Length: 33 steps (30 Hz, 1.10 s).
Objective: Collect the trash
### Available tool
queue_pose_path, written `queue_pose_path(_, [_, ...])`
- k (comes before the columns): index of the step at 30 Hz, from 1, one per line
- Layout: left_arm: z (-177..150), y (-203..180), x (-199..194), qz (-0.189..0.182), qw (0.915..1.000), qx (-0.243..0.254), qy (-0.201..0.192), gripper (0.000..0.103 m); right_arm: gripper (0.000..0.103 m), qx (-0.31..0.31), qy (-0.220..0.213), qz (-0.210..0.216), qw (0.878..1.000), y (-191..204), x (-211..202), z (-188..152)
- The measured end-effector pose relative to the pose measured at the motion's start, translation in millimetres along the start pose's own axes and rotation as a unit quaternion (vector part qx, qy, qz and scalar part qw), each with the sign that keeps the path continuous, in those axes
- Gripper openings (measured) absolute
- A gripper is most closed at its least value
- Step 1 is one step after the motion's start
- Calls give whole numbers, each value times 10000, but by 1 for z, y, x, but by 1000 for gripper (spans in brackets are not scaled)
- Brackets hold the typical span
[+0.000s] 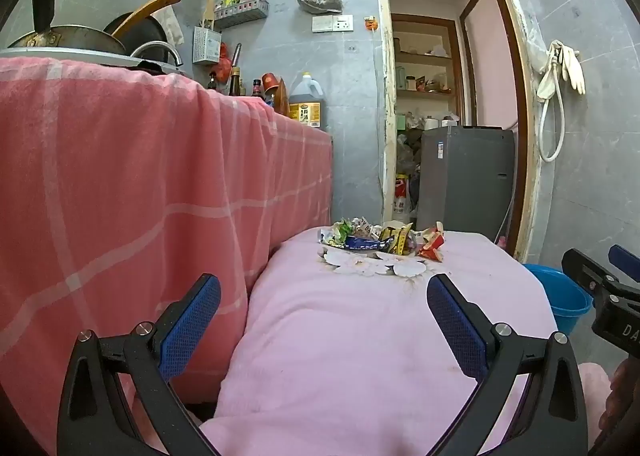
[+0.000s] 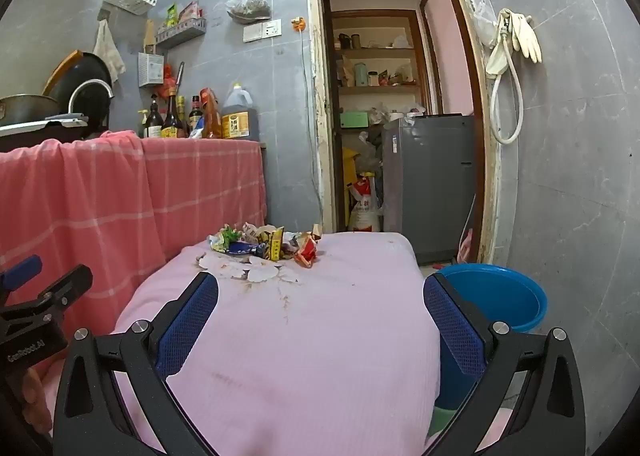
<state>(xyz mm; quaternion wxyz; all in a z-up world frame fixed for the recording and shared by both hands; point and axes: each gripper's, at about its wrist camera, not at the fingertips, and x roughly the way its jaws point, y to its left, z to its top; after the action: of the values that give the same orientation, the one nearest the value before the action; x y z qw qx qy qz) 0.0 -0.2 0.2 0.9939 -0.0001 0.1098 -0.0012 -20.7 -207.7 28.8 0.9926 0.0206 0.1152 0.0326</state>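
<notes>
Both the left gripper point(image 1: 324, 302) and right gripper point(image 2: 320, 300) hover spread and empty; collecting seems unstarted; next, reach the wrapper pile point(image 2: 264, 244) near the blue bucket point(image 2: 496, 296).

crumpled wrappers point(image 1: 382, 238), heaped on pink cloth point(image 1: 360, 336)

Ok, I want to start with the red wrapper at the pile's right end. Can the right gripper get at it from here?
Probably yes. The right gripper is open and empty, and only bare pink cloth lies between its fingers and the red wrapper, which sits at the trash pile's exposed edge. It just needs to move forward.
</notes>
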Motion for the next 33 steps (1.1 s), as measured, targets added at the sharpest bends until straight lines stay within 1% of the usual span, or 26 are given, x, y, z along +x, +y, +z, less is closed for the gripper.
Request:
queue_pose_path(8, [-3,0,0,-49,9999,-4,-88,101,103,-22,41,-3,10000,2,1,-3])
queue_pose_path(9, [0,6,3,14,10000,-83,49,101,103,-23,43,-2,10000,1,0,-3])
queue_pose_path(33, [-3,9,4,80,9999,-121,22,101,103,-31,74,-22,10000,1,3,-2])
